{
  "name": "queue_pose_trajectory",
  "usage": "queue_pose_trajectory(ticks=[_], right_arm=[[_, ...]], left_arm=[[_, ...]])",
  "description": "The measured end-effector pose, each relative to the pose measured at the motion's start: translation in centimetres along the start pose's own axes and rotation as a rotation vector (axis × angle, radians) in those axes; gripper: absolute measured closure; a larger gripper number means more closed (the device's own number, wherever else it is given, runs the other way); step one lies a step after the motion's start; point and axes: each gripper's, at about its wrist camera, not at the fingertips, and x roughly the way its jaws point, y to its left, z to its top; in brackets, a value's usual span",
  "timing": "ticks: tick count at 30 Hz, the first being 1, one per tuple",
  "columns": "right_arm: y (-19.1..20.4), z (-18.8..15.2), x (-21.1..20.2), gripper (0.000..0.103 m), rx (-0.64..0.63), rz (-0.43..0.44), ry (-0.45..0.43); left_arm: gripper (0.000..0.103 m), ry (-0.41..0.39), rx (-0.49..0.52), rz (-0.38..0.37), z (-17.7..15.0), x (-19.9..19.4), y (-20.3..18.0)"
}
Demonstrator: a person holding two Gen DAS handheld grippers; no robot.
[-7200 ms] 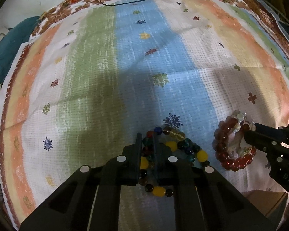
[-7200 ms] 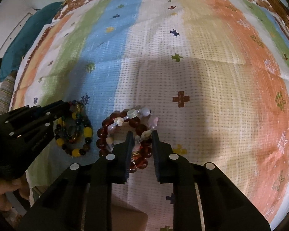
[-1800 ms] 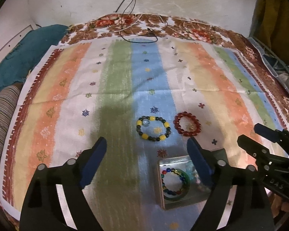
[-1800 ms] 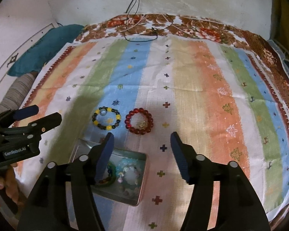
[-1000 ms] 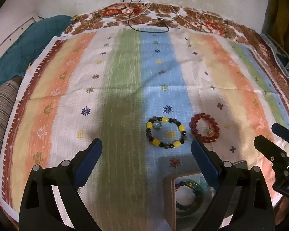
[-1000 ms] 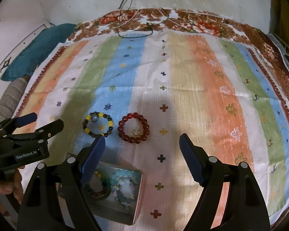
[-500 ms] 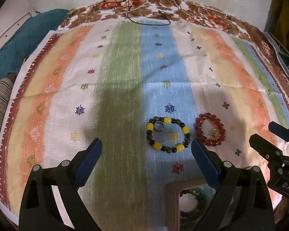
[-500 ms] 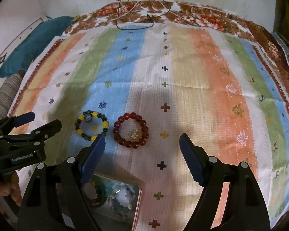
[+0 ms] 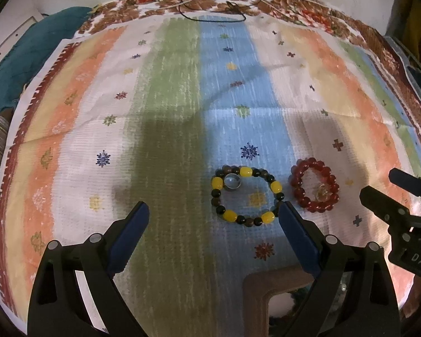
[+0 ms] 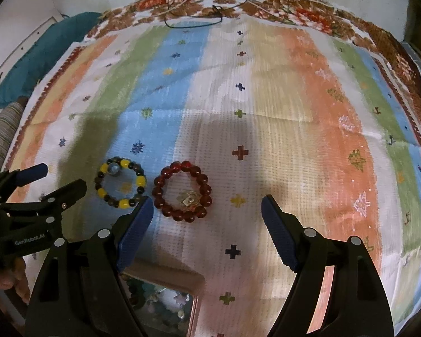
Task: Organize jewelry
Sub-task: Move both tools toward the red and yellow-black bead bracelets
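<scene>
Above the cloth, left claw [image 9: 212,214]: jaws spread wide, nothing held, over the yellow-and-dark bead bracelet [image 9: 247,195].
Right claw [image 10: 207,209]: jaws wide apart, empty, over the red bead bracelet [image 10: 181,191].
Bracelets: flat on the striped cloth [image 10: 266,112], side by side, just apart.
Tin box [image 10: 165,300]: near edge of the cloth, below both bracelets, more beaded pieces inside.
Far edge: black cord [image 9: 213,14] on the floral border.

Dim warm light, broad central shadows, fisheye-curved edges, slight blur.
</scene>
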Motion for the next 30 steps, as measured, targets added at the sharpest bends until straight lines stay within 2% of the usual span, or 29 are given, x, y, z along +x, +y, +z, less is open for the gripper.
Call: queue_pose_trajectory(ticks=[16, 26, 30], right_arm=[[-0.1, 1.2, 3.1, 0.024, -0.020, -0.008, 0.051], [0.1, 1.5, 5.4, 0.024, -0.037, -0.023, 0.089], [0.0, 1.7, 6.2, 0.034, -0.038, -0.030, 0.101]], left_arm=[[0.013, 0.049, 0.023, -0.017, 0.6, 2.6, 0.0], [0.027, 0.084, 0.040, -0.008, 0.7, 4.2, 0.0], [0.035, 0.096, 0.041, -0.008, 0.8, 4.7, -0.1]])
